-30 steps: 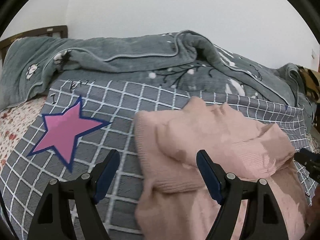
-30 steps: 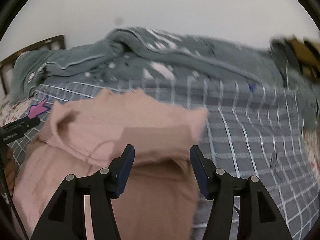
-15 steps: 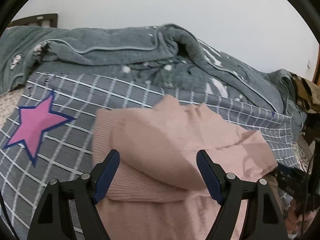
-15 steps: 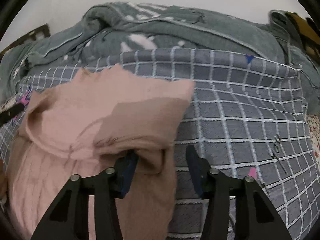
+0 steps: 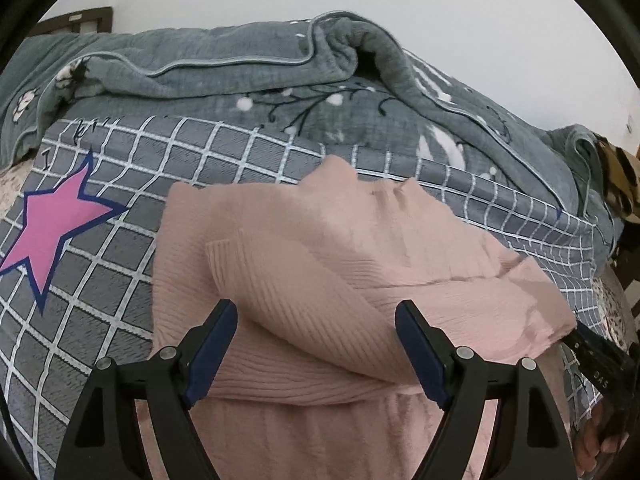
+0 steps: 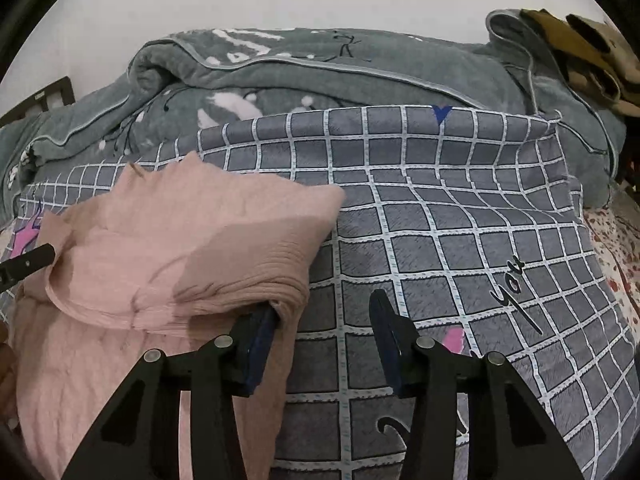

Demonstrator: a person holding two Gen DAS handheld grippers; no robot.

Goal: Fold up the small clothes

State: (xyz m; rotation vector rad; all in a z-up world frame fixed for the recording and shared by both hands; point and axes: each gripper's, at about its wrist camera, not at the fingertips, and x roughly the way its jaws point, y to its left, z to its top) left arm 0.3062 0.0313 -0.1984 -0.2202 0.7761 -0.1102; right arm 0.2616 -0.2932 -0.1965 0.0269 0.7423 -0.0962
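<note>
Left wrist view: pink knit sweater [image 5: 360, 264] folded over on grid-pattern blanket [image 5: 120, 280], right of pink star [image 5: 48, 228]. Left gripper [image 5: 316, 344] spread wide, released, straddling the fold. Right gripper [image 6: 320, 340] released, inner finger touching sweater's corner. Advice: press flat, align edges before regrasping.

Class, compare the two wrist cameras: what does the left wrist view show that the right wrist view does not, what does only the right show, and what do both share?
Only the left wrist view shows the whole pink star and the pink sweater's left edge. Only the right wrist view shows the cursive black lettering and the small blue mark on the checked sheet. Both share the sweater, the sheet, the grey blanket and a brown patterned cloth.
</note>
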